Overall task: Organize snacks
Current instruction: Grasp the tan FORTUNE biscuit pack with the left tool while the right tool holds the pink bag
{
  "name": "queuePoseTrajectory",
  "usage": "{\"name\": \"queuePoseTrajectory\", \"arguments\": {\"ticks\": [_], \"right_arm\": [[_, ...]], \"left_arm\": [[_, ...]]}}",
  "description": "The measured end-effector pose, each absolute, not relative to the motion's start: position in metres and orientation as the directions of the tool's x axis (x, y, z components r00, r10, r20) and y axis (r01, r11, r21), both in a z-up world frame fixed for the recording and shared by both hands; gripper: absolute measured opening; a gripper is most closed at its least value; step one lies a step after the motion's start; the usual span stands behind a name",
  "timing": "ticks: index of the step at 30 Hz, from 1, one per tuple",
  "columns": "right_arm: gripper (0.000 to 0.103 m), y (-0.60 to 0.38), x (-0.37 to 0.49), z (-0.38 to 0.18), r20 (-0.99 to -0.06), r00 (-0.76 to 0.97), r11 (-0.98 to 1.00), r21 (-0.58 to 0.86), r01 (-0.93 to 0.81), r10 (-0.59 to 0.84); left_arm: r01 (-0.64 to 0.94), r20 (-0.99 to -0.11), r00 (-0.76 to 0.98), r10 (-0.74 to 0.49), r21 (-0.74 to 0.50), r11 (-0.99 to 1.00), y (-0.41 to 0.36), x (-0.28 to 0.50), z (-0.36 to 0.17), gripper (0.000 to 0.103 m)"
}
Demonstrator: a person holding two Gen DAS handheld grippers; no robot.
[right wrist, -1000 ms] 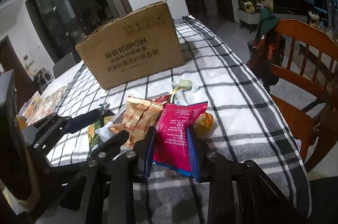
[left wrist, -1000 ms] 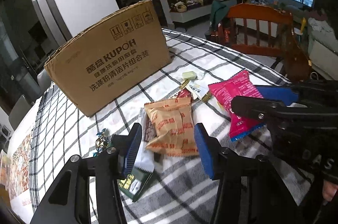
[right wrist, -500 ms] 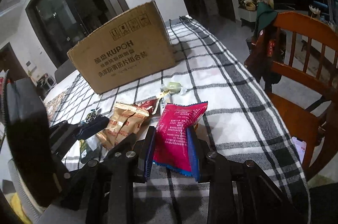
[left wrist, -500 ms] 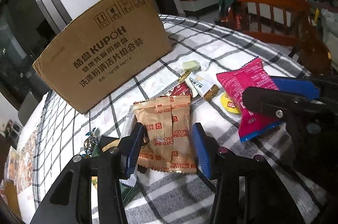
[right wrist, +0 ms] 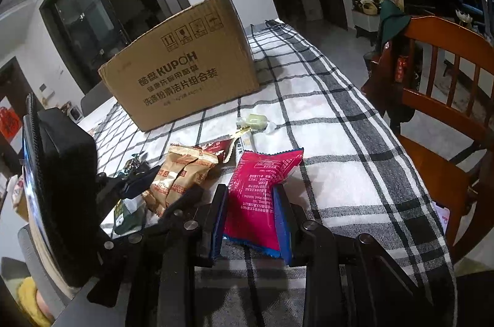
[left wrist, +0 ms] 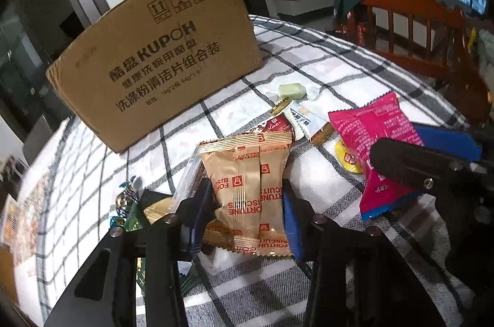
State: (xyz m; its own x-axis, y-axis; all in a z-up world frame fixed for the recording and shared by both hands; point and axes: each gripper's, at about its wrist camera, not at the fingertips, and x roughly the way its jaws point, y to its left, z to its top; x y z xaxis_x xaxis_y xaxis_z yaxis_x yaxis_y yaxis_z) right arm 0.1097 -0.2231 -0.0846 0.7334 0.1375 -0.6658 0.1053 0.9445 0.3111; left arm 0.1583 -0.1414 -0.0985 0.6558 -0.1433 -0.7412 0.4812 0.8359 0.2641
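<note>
My left gripper point(left wrist: 245, 205) is shut on a tan biscuit packet point(left wrist: 247, 175), gripped by its sides and held just over the checked tablecloth point(left wrist: 324, 178). My right gripper point(right wrist: 251, 211) is shut on a pink snack packet point(right wrist: 259, 188); the pink packet also shows at the right of the left wrist view point(left wrist: 375, 135). The tan packet shows in the right wrist view point(right wrist: 180, 172) beside the left gripper's fingers point(right wrist: 139, 183). Small candies and sachets point(left wrist: 296, 111) lie between the packets and a cardboard box point(left wrist: 160, 61).
The cardboard box point(right wrist: 185, 70) stands at the back of the table. A wooden chair point(right wrist: 441, 98) stands at the table's right edge. Green packets and foil candies point(left wrist: 132, 203) lie left of my left gripper. A yellow round sachet point(left wrist: 347, 157) lies under the pink packet.
My left gripper has moved forward around the tan biscuit packet and closed on its sides. My right gripper has kept its hold on the pink packet and lifted it slightly.
</note>
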Motion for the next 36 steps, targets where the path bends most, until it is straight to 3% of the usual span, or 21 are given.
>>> {"name": "queuePoseTrajectory", "arguments": {"ticks": [9,11,19,21,23,24,31,33,36], "right_arm": [[0.030,-0.214,0.106,-0.068,-0.643,0.753,0.952,0.296,0.072,0.143],[0.020,-0.211,0.106,-0.062,-0.634,0.759,0.955,0.289,0.059,0.145],[0.020,-0.204,0.109,-0.054,-0.638,0.751,0.947,0.317,0.054,0.171],[0.022,-0.203,0.107,-0.055,-0.638,0.749,0.942,0.331,0.060,0.176],[0.041,-0.202,0.106,-0.057,-0.644,0.744,0.940,0.336,0.065,0.179],[0.043,-0.202,0.105,-0.058,-0.645,0.742,0.937,0.343,0.070,0.181],[0.044,-0.200,0.099,-0.069,-0.664,0.727,0.929,0.356,0.100,0.176],[0.053,-0.200,0.097,-0.073,-0.673,0.721,0.925,0.360,0.120,0.168],[0.054,-0.197,0.099,-0.076,-0.679,0.716,0.929,0.349,0.119,0.163]], "left_arm": [[0.458,-0.716,0.671,-0.194,0.194,0.868,-0.126,0.152,-0.066,0.040],[0.447,-0.705,0.680,-0.200,0.183,0.876,-0.120,0.151,-0.057,0.040],[0.409,-0.681,0.703,-0.205,0.152,0.900,-0.099,0.148,-0.038,0.040],[0.409,-0.685,0.698,-0.208,0.143,0.901,-0.095,0.146,-0.039,0.040],[0.418,-0.693,0.688,-0.215,0.135,0.898,-0.092,0.145,-0.041,0.040],[0.421,-0.694,0.686,-0.219,0.134,0.897,-0.091,0.143,-0.042,0.040],[0.428,-0.680,0.698,-0.224,0.146,0.892,-0.084,0.133,-0.043,0.040],[0.423,-0.677,0.703,-0.219,0.150,0.894,-0.082,0.131,-0.045,0.040],[0.420,-0.684,0.694,-0.224,0.131,0.898,-0.078,0.132,-0.048,0.040]]}}
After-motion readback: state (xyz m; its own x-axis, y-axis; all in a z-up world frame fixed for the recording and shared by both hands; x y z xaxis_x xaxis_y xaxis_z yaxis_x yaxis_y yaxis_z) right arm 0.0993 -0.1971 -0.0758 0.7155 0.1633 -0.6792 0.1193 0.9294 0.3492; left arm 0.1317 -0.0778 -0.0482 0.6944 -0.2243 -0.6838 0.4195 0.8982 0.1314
